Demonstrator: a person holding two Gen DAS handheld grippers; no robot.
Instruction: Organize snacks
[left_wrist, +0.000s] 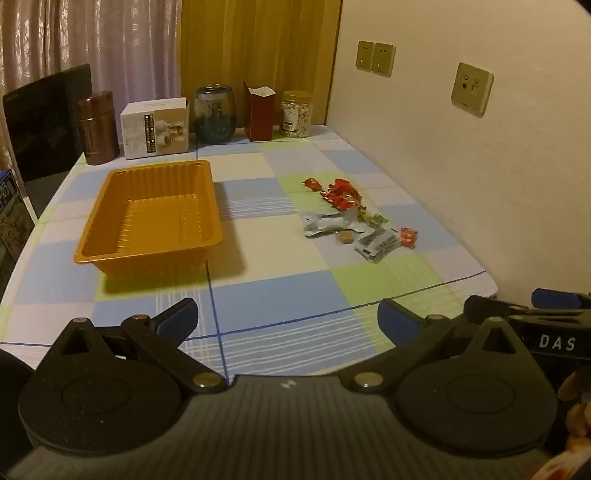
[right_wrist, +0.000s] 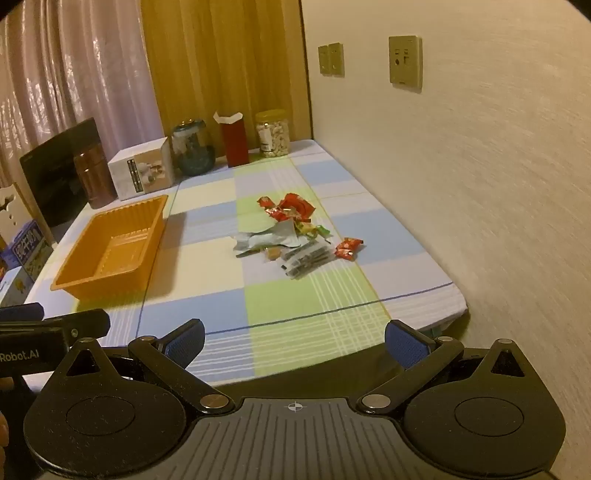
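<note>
We held both grippers, left gripper (left_wrist: 288, 317) and right gripper (right_wrist: 293, 341), spread wide, empty; ahead lay the snacks (right_wrist: 295, 232) and orange tray (left_wrist: 110, 242).

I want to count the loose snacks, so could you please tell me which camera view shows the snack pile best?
The right wrist view: the snack pile lies near the picture's centre, wrappers spread apart. The left wrist view shows the same pile off to the right, its wrappers bunched closer together.

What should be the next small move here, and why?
Probably move the right gripper forward to the snack pile and take one packet. Both grippers are open and hold nothing, the orange tray is empty, and all snacks lie loose on the tablecloth beside it.
</note>
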